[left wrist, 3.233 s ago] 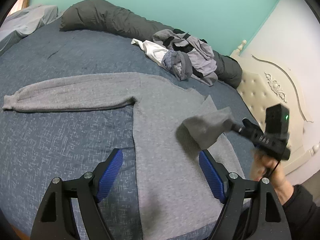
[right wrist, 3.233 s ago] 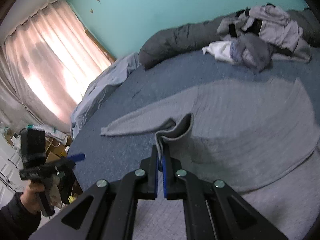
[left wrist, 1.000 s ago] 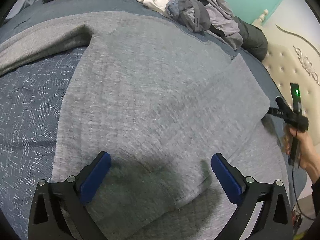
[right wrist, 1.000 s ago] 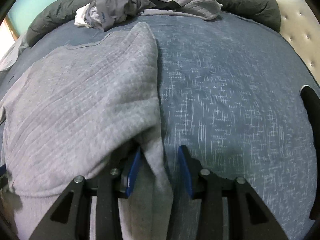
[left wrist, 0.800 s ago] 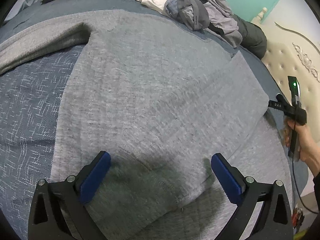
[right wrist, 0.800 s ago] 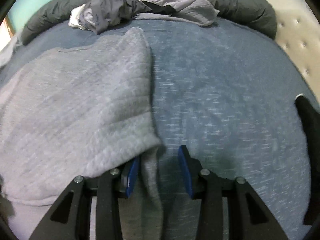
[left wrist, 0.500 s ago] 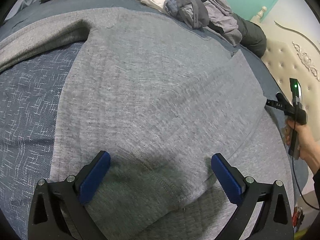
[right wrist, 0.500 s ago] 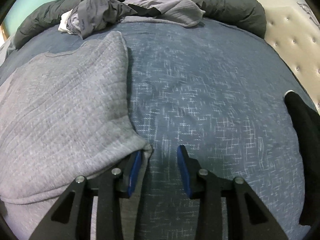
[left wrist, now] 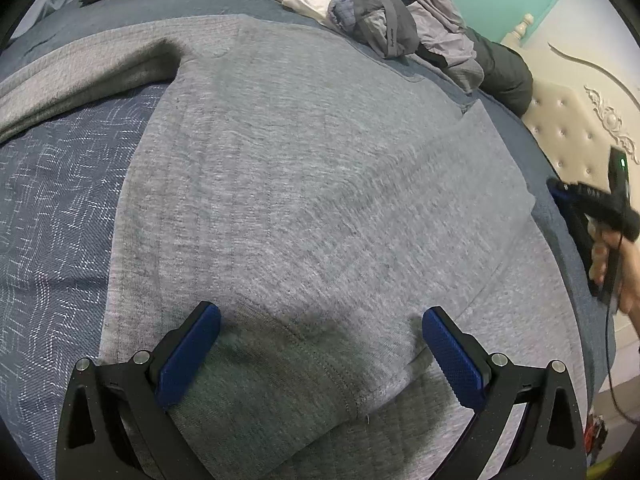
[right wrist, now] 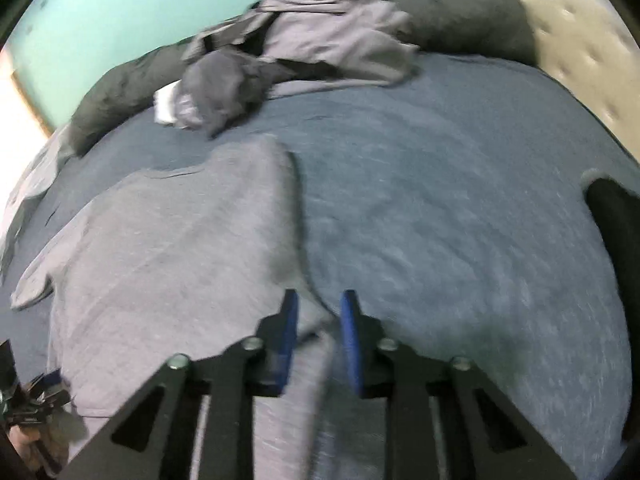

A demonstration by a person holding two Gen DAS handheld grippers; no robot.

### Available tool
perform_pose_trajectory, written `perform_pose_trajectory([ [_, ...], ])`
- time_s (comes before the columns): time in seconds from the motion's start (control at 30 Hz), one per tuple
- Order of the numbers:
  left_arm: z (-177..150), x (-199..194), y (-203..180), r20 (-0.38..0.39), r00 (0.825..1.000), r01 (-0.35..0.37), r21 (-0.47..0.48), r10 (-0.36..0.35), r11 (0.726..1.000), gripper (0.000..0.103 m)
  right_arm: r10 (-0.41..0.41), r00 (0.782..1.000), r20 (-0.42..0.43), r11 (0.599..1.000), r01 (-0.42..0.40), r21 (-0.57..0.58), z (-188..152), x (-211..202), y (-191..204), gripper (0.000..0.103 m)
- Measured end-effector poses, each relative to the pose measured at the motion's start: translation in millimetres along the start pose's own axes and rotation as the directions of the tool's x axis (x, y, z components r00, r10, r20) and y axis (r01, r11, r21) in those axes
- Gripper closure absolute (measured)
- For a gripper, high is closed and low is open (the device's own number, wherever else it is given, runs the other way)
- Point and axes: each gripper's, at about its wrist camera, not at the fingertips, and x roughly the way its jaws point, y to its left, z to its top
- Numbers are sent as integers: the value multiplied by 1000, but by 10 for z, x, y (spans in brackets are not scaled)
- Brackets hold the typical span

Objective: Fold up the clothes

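Observation:
A grey long-sleeved sweater (left wrist: 304, 184) lies flat on the blue bedspread (left wrist: 60, 208). Its right sleeve is folded across the body; its left sleeve (left wrist: 80, 76) stretches out to the left. My left gripper (left wrist: 320, 344) is open and empty, low over the sweater's hem. My right gripper (right wrist: 318, 320) is open, hovering just above the sweater's right edge (right wrist: 280, 216), which passes under the jaws. It also shows in the left wrist view (left wrist: 580, 200) beside the sweater's right side.
A heap of unfolded clothes (left wrist: 392, 20) lies at the far side of the bed, against a dark rolled duvet (right wrist: 460, 20). A cream tufted headboard (left wrist: 576, 128) stands on the right. A dark object (right wrist: 616, 224) sits at the bed's right edge.
My right gripper has let go of the folded sleeve, lifted and drawn back from the sweater's edge. The sleeve now lies flat on the body. My left gripper has barely moved.

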Motion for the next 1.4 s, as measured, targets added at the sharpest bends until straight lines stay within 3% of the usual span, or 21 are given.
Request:
perform_pose_trajectory([
  [0.17,16,11,12,0,1000,3,-4,-3,1000,0,37,997,-74,996,-43,-82,83,325,345,98],
  [0.37,7,13,-5,0,1000,-7,10,7,1000,0,-49,989,-142,998,43,-43,49,688,211,103],
  [0.5,16,13,3,-2,1000,3,7,-3,1000,0,-27,994,-103,999,23,-43,145,614,268,103],
  [0.6,18,21,-8,-2,1000,4,7,-4,1000,0,-8,999,-45,998,6,-55,335,521,366,103],
  [0.73,16,20,0,-3,1000,11,1,-11,1000,0,-12,999,-33,998,10,-62,638,639,488,103],
  [0.93,22,18,7,-8,1000,7,5,-7,1000,0,-53,997,-59,995,48,-92,947,1010,532,103],
  [1.07,45,22,2,-12,1000,9,5,-9,1000,0,-137,985,-108,984,123,-127,1047,1294,491,103],
  [1.2,73,15,16,-10,1000,20,0,-20,1000,0,-170,979,-112,983,161,-89,1090,1426,328,103],
  [1.4,76,22,21,-9,1000,22,12,-22,1000,0,-76,997,5,995,76,-61,1146,1245,311,103],
])
